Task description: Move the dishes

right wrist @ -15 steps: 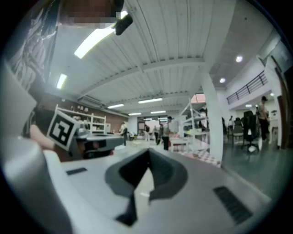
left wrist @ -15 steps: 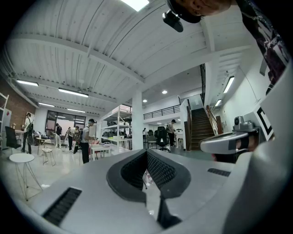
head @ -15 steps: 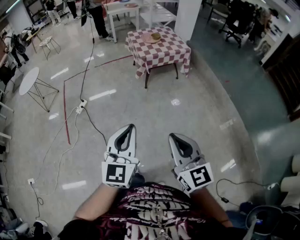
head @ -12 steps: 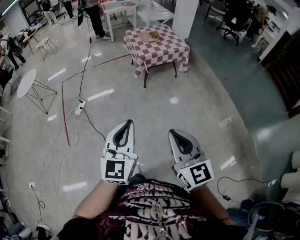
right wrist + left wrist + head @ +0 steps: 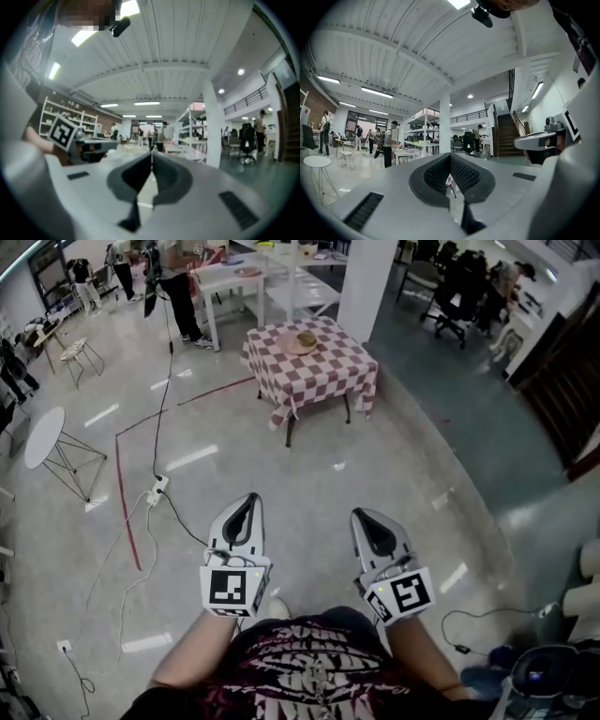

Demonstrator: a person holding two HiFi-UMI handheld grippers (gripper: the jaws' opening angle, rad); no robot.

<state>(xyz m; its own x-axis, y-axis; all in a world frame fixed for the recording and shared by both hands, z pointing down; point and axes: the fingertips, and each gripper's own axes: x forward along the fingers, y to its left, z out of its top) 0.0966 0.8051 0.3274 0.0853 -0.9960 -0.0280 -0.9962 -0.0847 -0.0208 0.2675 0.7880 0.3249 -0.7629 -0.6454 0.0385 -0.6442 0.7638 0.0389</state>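
while i hold both out level: left gripper — jaws closed, empty; right gripper — likewise; checked table bearing a dish, well ahead.

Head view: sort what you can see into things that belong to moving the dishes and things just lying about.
Belongs to the job: dishes; checked table under them; left hand-held gripper and right hand-held gripper, both shut and empty.

Lying about: round white table; power strip on the floor; stool.
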